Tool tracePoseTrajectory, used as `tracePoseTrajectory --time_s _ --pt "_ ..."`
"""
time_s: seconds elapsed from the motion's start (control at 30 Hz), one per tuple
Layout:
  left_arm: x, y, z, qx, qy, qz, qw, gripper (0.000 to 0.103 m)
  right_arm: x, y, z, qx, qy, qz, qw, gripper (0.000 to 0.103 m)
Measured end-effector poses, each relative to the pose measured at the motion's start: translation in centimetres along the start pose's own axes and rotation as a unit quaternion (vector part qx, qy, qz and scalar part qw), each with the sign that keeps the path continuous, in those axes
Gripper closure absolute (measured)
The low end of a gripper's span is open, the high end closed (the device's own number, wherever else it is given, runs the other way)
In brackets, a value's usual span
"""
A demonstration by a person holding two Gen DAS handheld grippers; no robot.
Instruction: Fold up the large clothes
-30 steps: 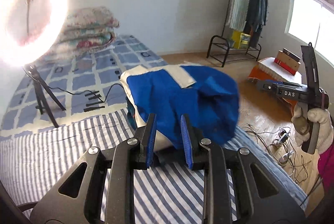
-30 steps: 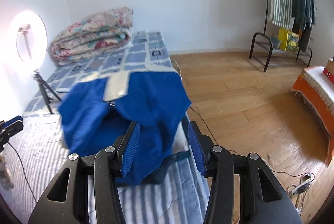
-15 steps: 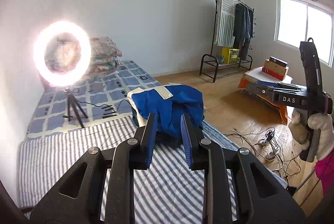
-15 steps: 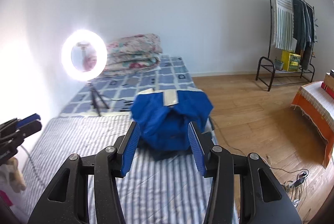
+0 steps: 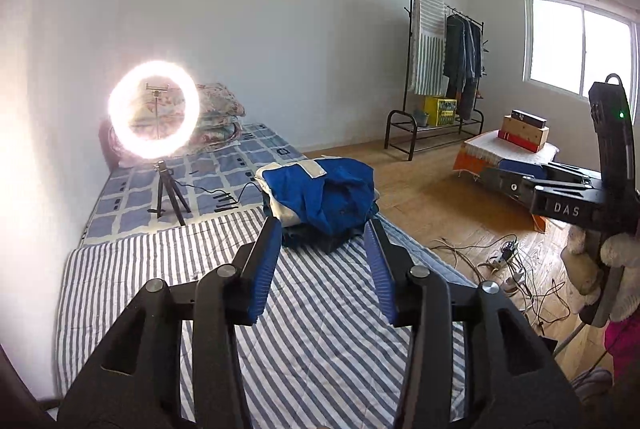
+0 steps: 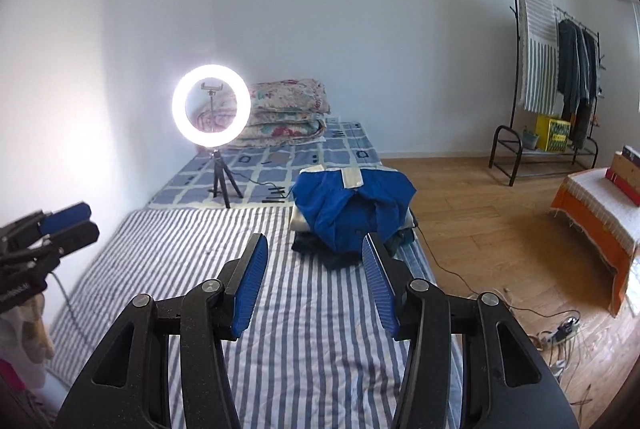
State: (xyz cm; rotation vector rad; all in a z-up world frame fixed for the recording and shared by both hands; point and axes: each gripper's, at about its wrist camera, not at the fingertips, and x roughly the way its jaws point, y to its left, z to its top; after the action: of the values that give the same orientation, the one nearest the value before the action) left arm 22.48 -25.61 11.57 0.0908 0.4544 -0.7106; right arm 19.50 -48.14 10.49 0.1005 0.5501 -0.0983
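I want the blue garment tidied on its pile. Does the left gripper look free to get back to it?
Probably yes. The left gripper is open with nothing between its fingers, and only bare striped sheet lies between it and the blue garment atop the pile.

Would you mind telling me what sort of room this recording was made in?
Most likely a bedroom in a home. A low bed with a striped sheet lies along the wall, a folded floral quilt at its far end, and a clothes rack hung with garments stands on the wooden floor.

Blue garment (image 6: 352,207) on blue-and-white striped sheet (image 6: 304,309); checked blue bedspread (image 6: 280,165) behind
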Motion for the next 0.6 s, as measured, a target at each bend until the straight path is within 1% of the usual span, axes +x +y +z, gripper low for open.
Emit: tracePoseTrajectory --time_s 0.07,0.1,0.13,0.2,0.33,0.37,0.4,0.43,0.47,0.5,0.53,0.6 --pt "-0.8 -0.3 -0.7 0.0 0.001 0.0 1.0 0.058 -0.6 0.5 -0.8 0.0 -0.001 0.004 1.0 0.055" --pt "-1.3 -0.4 -1.1 -0.001 0.001 0.0 1.0 0.054 -0.8 0.7 -1.3 0.001 -0.001 0.005 1.0 0.055" --pt "-1.5 -0.5 -1.4 -0.002 0.001 -0.001 1.0 0.046 -1.2 0.9 -1.7 0.001 -0.001 0.005 1.0 0.055" --pt "-2.1 -0.7 -2.0 -0.006 -0.001 0.0 1.0 0.036 -1.5 1.4 -2.5 -0.003 -0.003 0.002 1.0 0.055" --pt "-2.3 -0.8 -2.8 -0.01 0.0 0.006 0.9999 0.036 -1.9 2.4 -4.0 -0.011 -0.008 -0.015 1.0 0.055" --pt "-2.1 -0.8 -2.9 -0.01 0.002 0.007 0.9999 0.034 -1.9 2.5 -4.3 -0.01 -0.007 -0.015 1.0 0.055" --pt "-2.0 -0.8 -3.2 -0.011 0.004 0.01 0.9999 0.03 -1.5 2.6 -4.6 -0.009 -0.005 -0.013 1.0 0.055" --pt "-1.9 -0.8 -3.4 -0.012 0.005 0.012 0.9998 0.026 -1.7 2.8 -4.9 -0.009 -0.005 -0.013 1.0 0.054" --pt "-1.9 -0.8 -3.7 -0.015 0.005 0.015 0.9998 0.024 -1.6 3.0 -5.3 -0.01 -0.004 -0.016 1.0 0.051" --pt "-1.8 -0.7 -3.9 -0.017 0.006 0.021 0.9996 0.021 -1.3 3.2 -5.6 -0.012 -0.004 -0.021 1.0 0.044" --pt "-1.6 -0.6 -4.1 -0.018 0.008 0.025 0.9995 0.017 -1.6 3.4 -6.1 -0.012 -0.005 -0.024 1.0 0.04" --pt "-1.3 -0.6 -4.6 -0.017 0.012 0.038 0.9991 0.013 -1.2 3.6 -6.8 -0.011 -0.004 -0.031 0.999 0.04"
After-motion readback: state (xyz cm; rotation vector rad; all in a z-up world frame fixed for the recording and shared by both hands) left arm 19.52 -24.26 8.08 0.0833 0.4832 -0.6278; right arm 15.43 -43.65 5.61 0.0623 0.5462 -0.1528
